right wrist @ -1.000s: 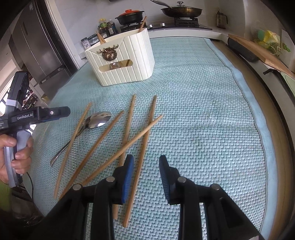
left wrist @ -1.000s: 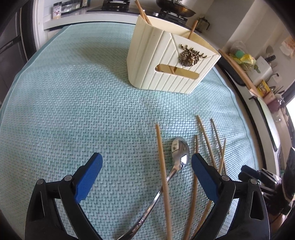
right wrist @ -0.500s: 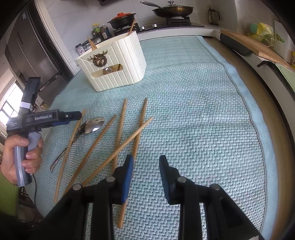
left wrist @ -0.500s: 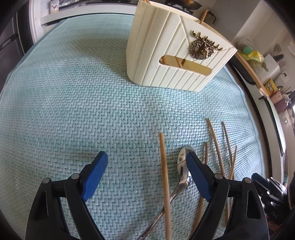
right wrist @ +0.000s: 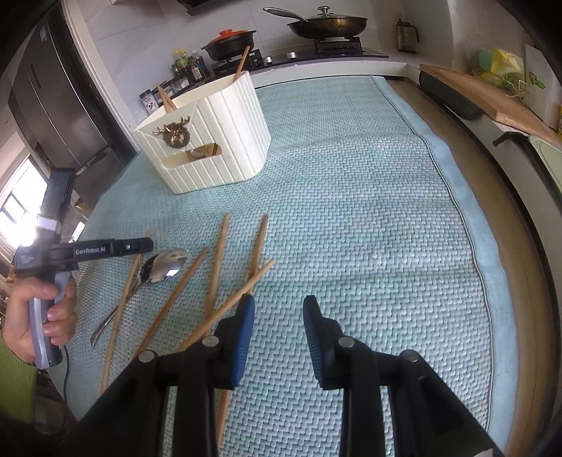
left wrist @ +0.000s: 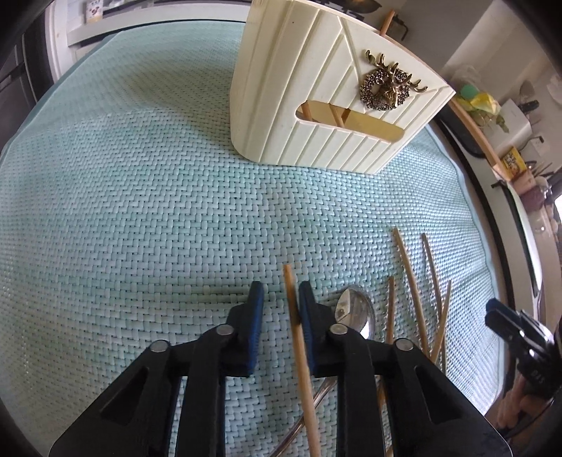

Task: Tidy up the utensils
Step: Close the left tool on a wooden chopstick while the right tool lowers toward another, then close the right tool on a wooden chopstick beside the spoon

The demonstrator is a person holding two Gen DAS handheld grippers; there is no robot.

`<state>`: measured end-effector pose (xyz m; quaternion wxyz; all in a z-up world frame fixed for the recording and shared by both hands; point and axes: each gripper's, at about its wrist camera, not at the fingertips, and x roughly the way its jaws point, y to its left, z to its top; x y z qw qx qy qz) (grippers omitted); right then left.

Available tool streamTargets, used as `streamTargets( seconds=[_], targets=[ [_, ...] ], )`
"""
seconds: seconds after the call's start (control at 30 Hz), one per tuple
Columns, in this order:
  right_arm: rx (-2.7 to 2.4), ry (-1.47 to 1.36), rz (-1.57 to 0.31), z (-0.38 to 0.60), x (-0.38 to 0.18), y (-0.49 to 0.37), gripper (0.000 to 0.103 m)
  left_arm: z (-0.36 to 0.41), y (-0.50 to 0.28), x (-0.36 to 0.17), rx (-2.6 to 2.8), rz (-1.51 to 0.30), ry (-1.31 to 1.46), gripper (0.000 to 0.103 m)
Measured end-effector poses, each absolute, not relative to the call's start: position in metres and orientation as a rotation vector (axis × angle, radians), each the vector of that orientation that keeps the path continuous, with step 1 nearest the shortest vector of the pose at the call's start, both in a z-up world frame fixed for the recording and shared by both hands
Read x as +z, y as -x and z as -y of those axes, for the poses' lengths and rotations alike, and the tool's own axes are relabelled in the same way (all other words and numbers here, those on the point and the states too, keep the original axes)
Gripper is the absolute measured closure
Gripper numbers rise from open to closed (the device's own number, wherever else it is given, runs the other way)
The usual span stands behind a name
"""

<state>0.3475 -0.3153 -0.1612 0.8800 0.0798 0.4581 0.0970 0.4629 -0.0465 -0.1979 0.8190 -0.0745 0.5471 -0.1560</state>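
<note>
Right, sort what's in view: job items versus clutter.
Job: leftmost chopstick between the left tool's just-closing jaws; other loose chopsticks; spoon; cream utensil holder.
Clutter: lidded frying pan, red-lidded pot, spice bottles, cutting board.

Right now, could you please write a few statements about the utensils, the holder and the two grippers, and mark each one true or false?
1. The left gripper has a chopstick between its jaws. True; the jaws have just been closing around it, with a gap still showing on one side.
2. The spoon stands inside the cream holder. False; it lies on the mat among loose chopsticks.
3. The right gripper holds a chopstick. False; its jaws are open over bare mat.
4. The holder already has chopsticks in it. True.
5. The holder lies tipped over. False; it stands upright.
</note>
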Motion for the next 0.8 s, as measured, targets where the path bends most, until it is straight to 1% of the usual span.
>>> streamTargets(
  seconds=[0.2,0.33,0.63,0.67,0.7,0.73,0.77,0.8],
  targets=[
    [0.23,-0.281,-1.01,0.323,-0.166,-0.395,0.074,0.035,-0.453,-0.19,-0.365,-1.133,0.167,0.099],
    [0.247,-0.298,-1.06,0.313,-0.173,-0.427,0.074,0.032,-0.443,-0.178,-0.374,-1.1,0.167,0.099],
    [0.18,-0.069,-1.166,0.253,-0.194,-0.456,0.074,0.019,-0.427,-0.165,-0.38,-1.06,0.182,0.099],
    [0.171,-0.058,-1.158,0.251,-0.194,-0.457,0.076,0.018,-0.425,-0.162,-0.385,-1.055,0.183,0.099],
    [0.157,-0.045,-1.153,0.249,-0.195,-0.458,0.081,0.016,-0.423,-0.159,-0.389,-1.05,0.183,0.099],
    [0.138,-0.038,-1.148,0.249,-0.196,-0.46,0.091,0.016,-0.421,-0.157,-0.391,-1.046,0.183,0.099],
    [0.131,-0.041,-1.143,0.249,-0.197,-0.462,0.096,0.014,-0.419,-0.155,-0.394,-1.041,0.183,0.099],
    [0.135,-0.059,-1.142,0.252,-0.197,-0.464,0.097,0.012,-0.416,-0.152,-0.395,-1.036,0.182,0.099]
  ],
)
